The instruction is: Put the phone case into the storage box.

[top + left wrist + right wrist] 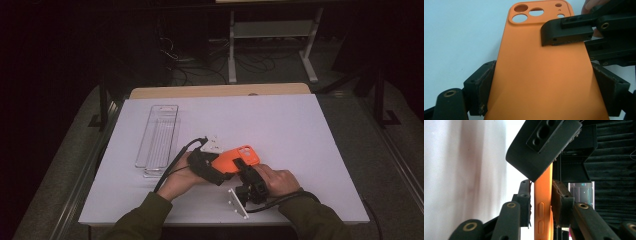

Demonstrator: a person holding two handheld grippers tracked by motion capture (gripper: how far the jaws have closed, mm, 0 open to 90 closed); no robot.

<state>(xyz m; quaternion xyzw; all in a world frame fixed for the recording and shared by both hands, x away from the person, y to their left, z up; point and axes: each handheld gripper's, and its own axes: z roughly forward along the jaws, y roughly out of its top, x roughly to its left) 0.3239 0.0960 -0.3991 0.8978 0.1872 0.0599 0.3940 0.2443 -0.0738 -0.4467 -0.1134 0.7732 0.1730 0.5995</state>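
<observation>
Two grippers hold one orange phone case (239,158): left gripper (218,172) jaws clamped across its width, right gripper (243,170) jaws pinching its edge.

The phone case (239,159) is sitting between the 2 grippers near the table's (300,135) front edge, right of the clear tray (157,140)

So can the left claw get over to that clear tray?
Probably yes: the clear tray lies apart on the table's left with nothing between, but the left claw is shut on the orange phone case.
</observation>
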